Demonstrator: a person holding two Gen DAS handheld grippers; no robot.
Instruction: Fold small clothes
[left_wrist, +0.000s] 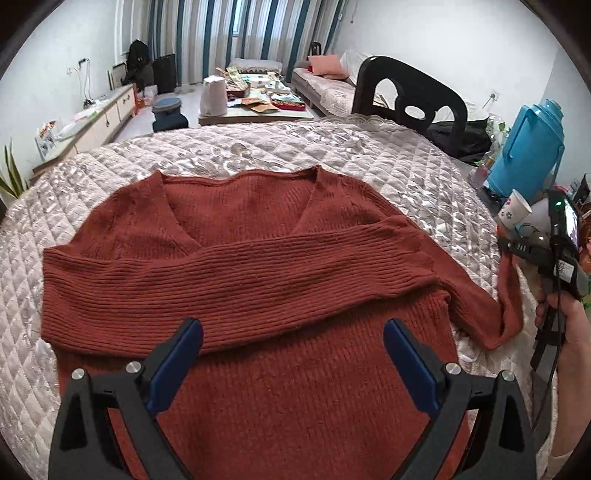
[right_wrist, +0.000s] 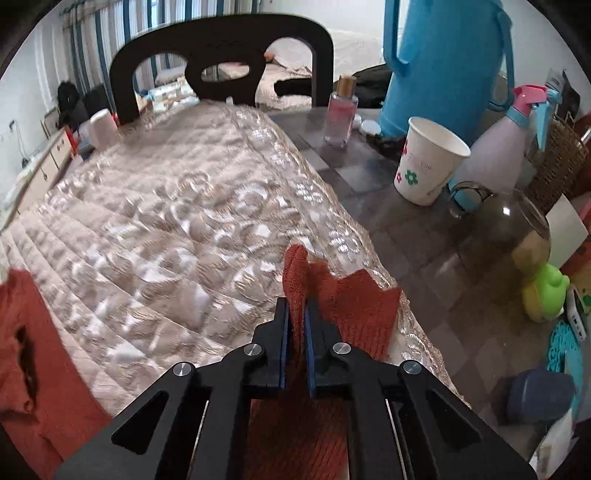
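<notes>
A rust-red knit sweater (left_wrist: 258, 288) lies flat on the quilted cover (left_wrist: 295, 147), neckline away from me. One sleeve (left_wrist: 236, 269) is folded across its chest. My left gripper (left_wrist: 293, 347) is open and empty, hovering over the sweater's lower body. The other sleeve (left_wrist: 506, 295) stretches off to the right, its cuff held up by my right gripper (left_wrist: 517, 247). In the right wrist view my right gripper (right_wrist: 296, 306) is shut on that sleeve cuff (right_wrist: 332, 291), near the cover's right edge. The sweater body (right_wrist: 29, 350) shows at the left.
A black chair (left_wrist: 410, 96) stands at the far side. On the bare table right of the cover stand a blue thermos (right_wrist: 443, 62), a paper cup (right_wrist: 428, 158), a pink bottle (right_wrist: 340, 110), a spray bottle (right_wrist: 509, 136) and a glass jug (right_wrist: 506, 229).
</notes>
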